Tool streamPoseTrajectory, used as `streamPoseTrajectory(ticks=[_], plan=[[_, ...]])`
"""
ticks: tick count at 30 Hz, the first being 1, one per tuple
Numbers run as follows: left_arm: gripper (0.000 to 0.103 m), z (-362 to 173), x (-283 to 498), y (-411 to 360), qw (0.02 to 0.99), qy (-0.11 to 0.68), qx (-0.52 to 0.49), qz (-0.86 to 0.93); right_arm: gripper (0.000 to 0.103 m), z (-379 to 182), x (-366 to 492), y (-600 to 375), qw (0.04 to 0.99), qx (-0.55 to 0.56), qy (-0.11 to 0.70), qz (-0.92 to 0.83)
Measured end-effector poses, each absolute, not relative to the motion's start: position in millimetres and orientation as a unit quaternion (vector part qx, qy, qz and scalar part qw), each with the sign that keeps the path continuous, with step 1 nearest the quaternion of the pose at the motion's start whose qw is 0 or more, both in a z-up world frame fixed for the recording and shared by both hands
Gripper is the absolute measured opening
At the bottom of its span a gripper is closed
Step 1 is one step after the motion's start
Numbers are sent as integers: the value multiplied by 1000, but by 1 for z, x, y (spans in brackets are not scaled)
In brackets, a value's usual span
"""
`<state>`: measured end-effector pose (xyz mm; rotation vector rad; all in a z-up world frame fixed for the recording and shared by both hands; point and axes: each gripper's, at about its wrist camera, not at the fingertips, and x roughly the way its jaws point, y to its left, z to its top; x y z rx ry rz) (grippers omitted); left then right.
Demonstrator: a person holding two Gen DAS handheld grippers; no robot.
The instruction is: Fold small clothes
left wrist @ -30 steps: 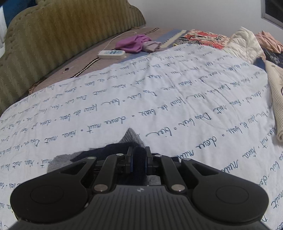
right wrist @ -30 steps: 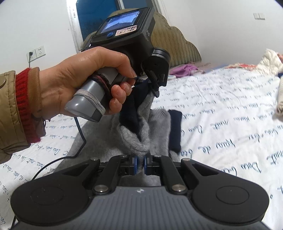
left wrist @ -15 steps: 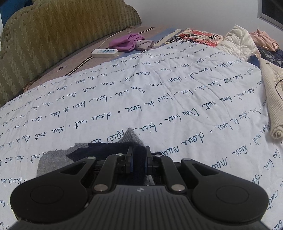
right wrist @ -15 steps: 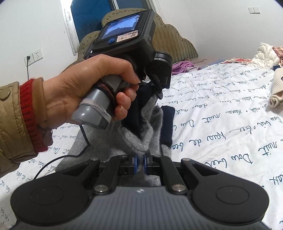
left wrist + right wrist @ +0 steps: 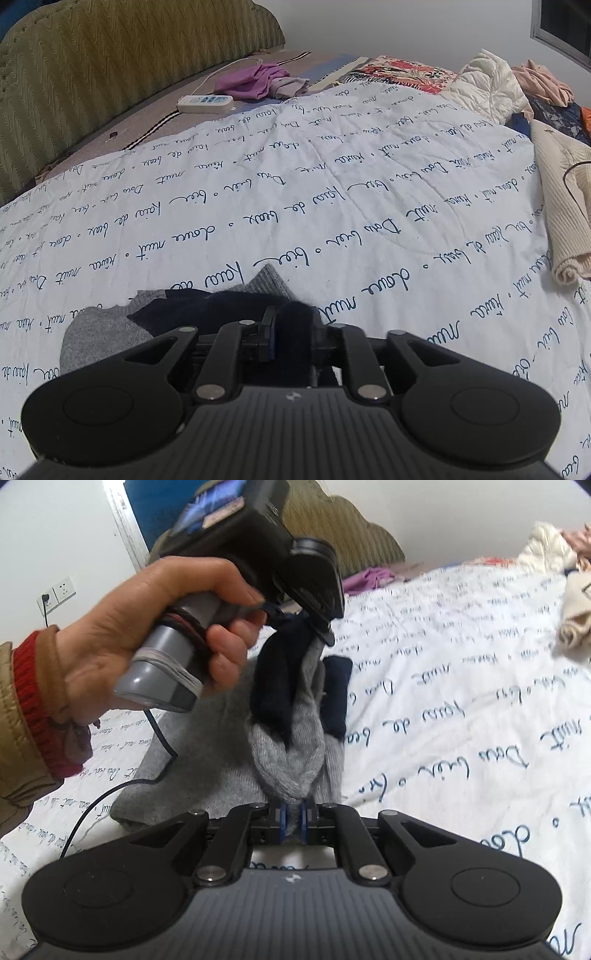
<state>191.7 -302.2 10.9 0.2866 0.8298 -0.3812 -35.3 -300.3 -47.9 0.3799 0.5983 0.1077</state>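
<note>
Here the grey and navy knit garment [image 5: 288, 764] lies partly on the white quilt [image 5: 332, 192] printed with blue script, with its middle lifted between the two grippers. In the right wrist view, the right gripper [image 5: 291, 821] sits at six o'clock with its blue pads pressed together on a bunched fold of grey knit. At about eleven o'clock from it, a person's left hand [image 5: 155, 627] grips the handle of the left gripper [image 5: 314, 624], which is blurred here; navy cloth hangs from its tip down towards the grey fold.

In the left wrist view, the left gripper [image 5: 293, 332] has a dark navy roll of the garment between its fingers; its jaws are opening, and whether the pads still press the cloth cannot be told. The rest of the garment spreads on the quilt towards nine o'clock from it.

Beyond the quilt, at about eleven o'clock, a white power strip [image 5: 205, 103] lies beside a purple cloth [image 5: 255, 82], below an olive padded headboard [image 5: 110, 74]. A cream ribbed sweater [image 5: 561, 206] lies at three o'clock on the quilt's edge.
</note>
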Motion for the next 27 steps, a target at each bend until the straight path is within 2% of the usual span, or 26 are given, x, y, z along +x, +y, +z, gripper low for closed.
streamPoseTrajectory(ticks=[9,14,16,18,27], plan=[[62,18,185,-300,894,384,128,-194,10,-51,-32,-303,928,203,308,52],[79,39,188,-282,910,354,95,-191,16,-50,-36,-311,923,212,316,57],[83,49,190,-274,917,345,77,-185,41,-48,-37,-312,925,204,319,40],[84,57,192,-263,923,336,63,-174,50,-47,-40,-315,928,198,315,32],[84,54,194,-197,937,314,98,-120,50,-20,-23,-350,932,232,276,28]])
